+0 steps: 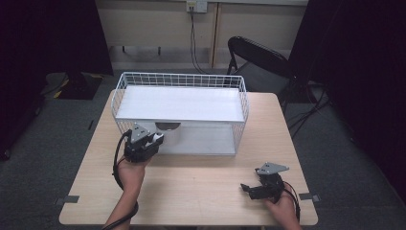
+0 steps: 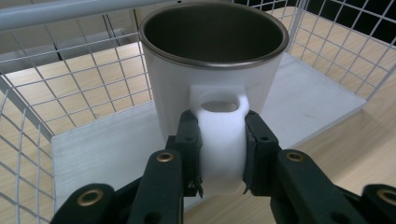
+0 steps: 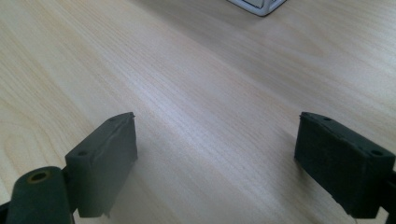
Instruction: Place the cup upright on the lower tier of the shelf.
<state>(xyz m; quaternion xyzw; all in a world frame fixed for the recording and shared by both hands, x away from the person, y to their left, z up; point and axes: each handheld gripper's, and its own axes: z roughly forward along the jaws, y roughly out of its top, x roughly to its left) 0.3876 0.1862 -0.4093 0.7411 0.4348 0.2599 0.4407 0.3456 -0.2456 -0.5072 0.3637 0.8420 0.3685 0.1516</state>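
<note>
A: Starting with the left gripper (image 2: 222,154) — what's it got?

B: Jaws pinched on the handle of the white mug (image 2: 212,70), one pad each side. Mug is upright, dark metal-looking inside, rim towards the camera.

A: Where's the mug sitting?

B: Inside the white wire basket (image 1: 243,103), under its white top shelf (image 1: 182,103), at the near-left of the lower level. In the high view just a sliver of the mug (image 1: 168,127) peeks from under the shelf edge, with the left gripper (image 1: 152,140) right at the basket's open near side. Can't tell if the mug's base touches the basket's white floor panel (image 2: 93,149) or is lifted.

A: Right gripper?

B: Right gripper (image 1: 246,188) at the near-right of the table, jaws spread wide, nothing between them. Its own view: right gripper (image 3: 217,163) over bare wood, a corner of the basket far off at the top.

A: Surface?

B: Light wood-grain table (image 1: 201,191), rounded corners. Basket at the far middle. Grey tape bits at the near-left and near-right edges.

A: Room?

B: Grey carpet floor (image 1: 62,124), dark curtains both sides, pale wall panels at the far end with a socket (image 1: 197,5) and a cable hanging down. Black folding chair (image 1: 258,60) far right, behind the table.
</note>
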